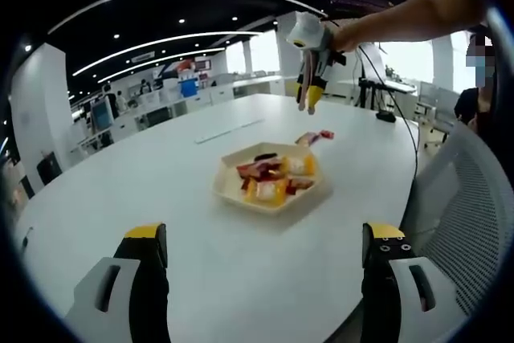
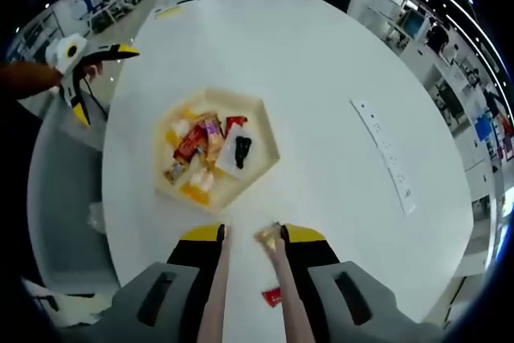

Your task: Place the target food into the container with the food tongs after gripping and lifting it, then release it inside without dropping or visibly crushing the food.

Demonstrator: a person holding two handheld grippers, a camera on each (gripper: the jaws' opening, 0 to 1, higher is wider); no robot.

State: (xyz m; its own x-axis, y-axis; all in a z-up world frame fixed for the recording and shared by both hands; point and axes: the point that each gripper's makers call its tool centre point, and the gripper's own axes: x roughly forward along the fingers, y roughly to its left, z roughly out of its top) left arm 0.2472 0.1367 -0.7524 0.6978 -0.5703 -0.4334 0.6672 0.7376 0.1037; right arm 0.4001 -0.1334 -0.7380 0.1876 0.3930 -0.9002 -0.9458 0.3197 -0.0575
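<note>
Right tongs (image 2: 250, 236), low in frame, pinch a gold-wrapped candy (image 2: 268, 236) above the white bench (image 2: 321, 102), near the tray (image 2: 215, 147). Left tongs (image 1: 265, 251) gape wide, empty.

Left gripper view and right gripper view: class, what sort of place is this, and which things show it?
Most likely an open-plan office: a large white meeting table, rows of desks behind it, strip ceiling lights overhead, and a mesh office chair beside the table.
</note>
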